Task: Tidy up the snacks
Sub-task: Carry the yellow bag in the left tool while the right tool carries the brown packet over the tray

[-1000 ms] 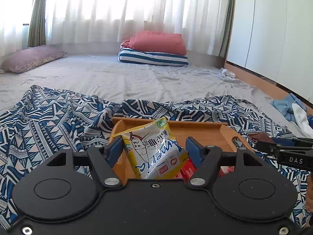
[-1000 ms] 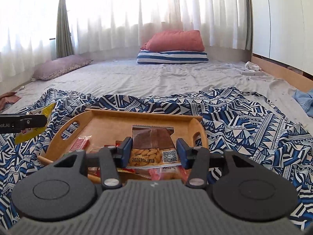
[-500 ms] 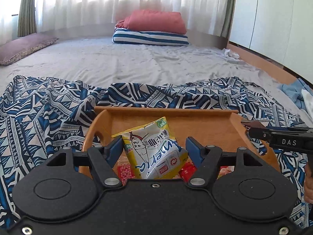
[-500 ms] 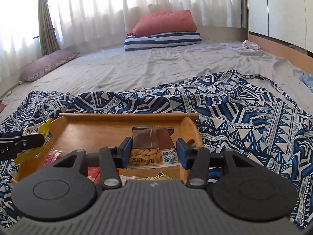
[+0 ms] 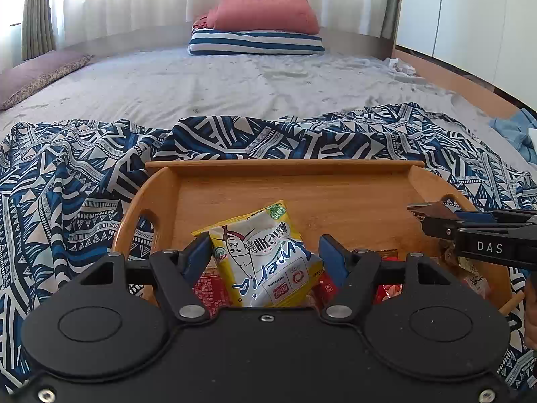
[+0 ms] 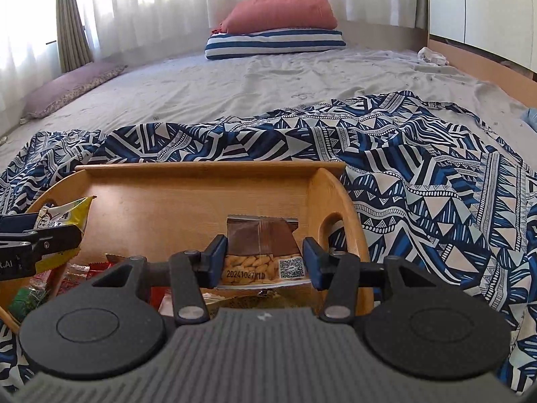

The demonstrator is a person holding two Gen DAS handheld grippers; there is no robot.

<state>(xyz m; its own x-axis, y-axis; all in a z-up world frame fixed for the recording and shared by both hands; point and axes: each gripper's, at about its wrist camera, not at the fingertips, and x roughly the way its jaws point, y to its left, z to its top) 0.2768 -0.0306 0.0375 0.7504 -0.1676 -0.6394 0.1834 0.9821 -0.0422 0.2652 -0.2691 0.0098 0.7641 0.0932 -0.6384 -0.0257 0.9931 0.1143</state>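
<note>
My left gripper [image 5: 265,245] is shut on a yellow snack packet [image 5: 261,255], held upright over the near left part of a wooden tray [image 5: 285,164]. My right gripper [image 6: 263,247] is shut on a brown peanut packet [image 6: 261,252] with a clear window, over the tray's [image 6: 208,167] near right end beside its handle hole. Each gripper shows in the other's view: the right gripper [image 5: 436,215] at the right, the left gripper [image 6: 50,231] at the left. Several small red packets [image 5: 209,288] and a green packet [image 6: 30,297] lie in the tray's near part, partly hidden.
The tray sits on a blue-and-white patterned cloth [image 5: 67,184] spread over a grey bed [image 5: 235,84]. A red pillow on a striped pillow [image 5: 258,38] lies at the far end, a purple cushion [image 5: 37,74] at the left. White wardrobe doors [image 5: 470,16] line the right.
Both grippers have moved forward and down over the tray, each keeping its packet. The tray now looks nearer and larger in both views.
</note>
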